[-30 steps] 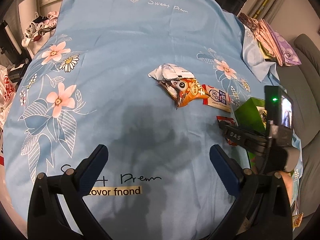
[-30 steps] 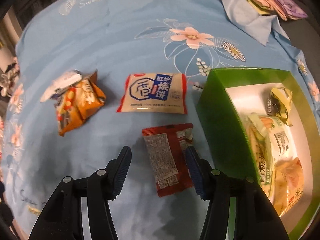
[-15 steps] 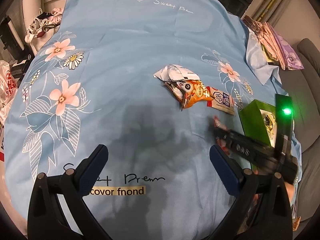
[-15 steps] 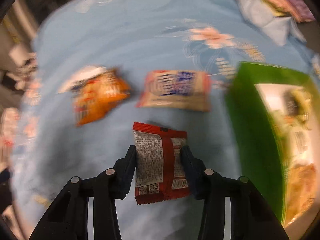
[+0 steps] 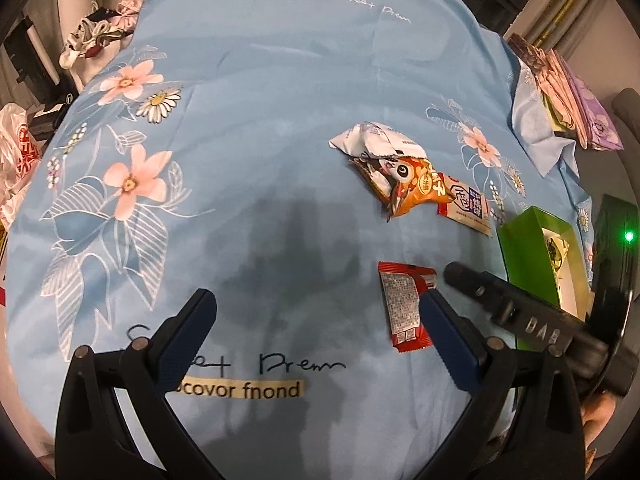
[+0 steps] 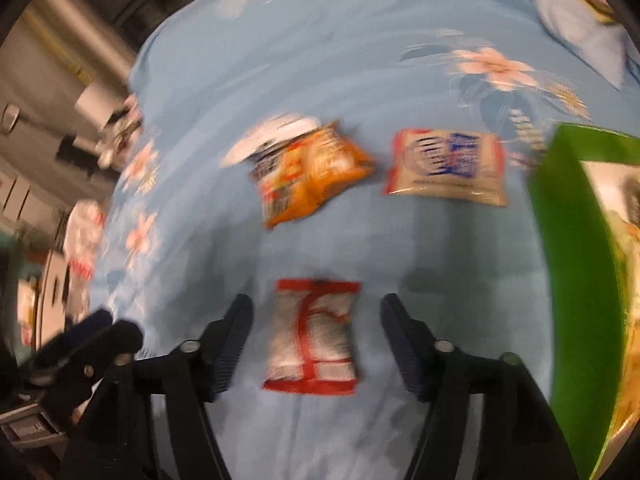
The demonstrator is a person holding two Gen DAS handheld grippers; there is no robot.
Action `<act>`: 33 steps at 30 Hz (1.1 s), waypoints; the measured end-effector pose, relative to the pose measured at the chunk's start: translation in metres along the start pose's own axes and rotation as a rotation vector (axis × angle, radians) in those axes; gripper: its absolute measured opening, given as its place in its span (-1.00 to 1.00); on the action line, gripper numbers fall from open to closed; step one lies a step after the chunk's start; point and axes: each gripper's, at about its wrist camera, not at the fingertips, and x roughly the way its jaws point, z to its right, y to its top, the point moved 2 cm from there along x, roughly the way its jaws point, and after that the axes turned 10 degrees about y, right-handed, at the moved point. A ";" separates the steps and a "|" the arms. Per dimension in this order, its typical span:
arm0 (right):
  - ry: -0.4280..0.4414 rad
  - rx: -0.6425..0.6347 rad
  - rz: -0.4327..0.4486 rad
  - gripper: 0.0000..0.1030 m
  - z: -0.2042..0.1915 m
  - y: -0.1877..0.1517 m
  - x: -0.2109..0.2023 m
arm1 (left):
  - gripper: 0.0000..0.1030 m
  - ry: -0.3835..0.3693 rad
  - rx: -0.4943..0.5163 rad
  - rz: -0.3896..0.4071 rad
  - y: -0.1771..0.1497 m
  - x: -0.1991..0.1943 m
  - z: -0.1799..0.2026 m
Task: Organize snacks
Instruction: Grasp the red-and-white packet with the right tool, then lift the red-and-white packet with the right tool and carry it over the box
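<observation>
A red snack packet [image 6: 312, 336] lies flat on the blue flowered sheet between the fingers of my right gripper [image 6: 316, 334], which is open and straddles it without touching. The packet also shows in the left wrist view [image 5: 404, 310], beside my left gripper's right finger. My left gripper [image 5: 316, 320] is open and empty above the sheet. An orange packet [image 5: 408, 188], a white packet [image 5: 376, 144] and a beige-and-blue packet [image 5: 466, 204] lie farther back. A green box [image 6: 568, 280] holding several snacks stands to the right.
Folded pink and purple cloths [image 5: 568, 92] lie at the far right of the bed. Bags and clutter [image 5: 96, 36] sit off the bed's left edge. The right view is motion-blurred.
My right gripper closed in on the red packet half a second ago and now stands wide open around it; the view has swung left. The left gripper has barely moved.
</observation>
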 end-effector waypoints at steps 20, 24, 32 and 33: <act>0.263 0.186 -0.134 0.03 0.024 -0.008 0.037 | 0.30 -0.110 0.100 -0.167 -0.020 0.062 0.061; 0.260 0.178 -0.130 -0.16 0.025 -0.009 0.036 | -0.02 -0.177 0.093 -0.170 -0.022 0.060 0.067; 0.239 0.120 -0.029 -0.17 0.009 -0.004 0.010 | -0.12 -0.162 0.127 -0.047 -0.018 0.026 0.086; 0.242 0.107 -0.003 -0.17 0.007 -0.003 0.000 | -0.12 -0.164 0.136 -0.024 -0.017 0.020 0.088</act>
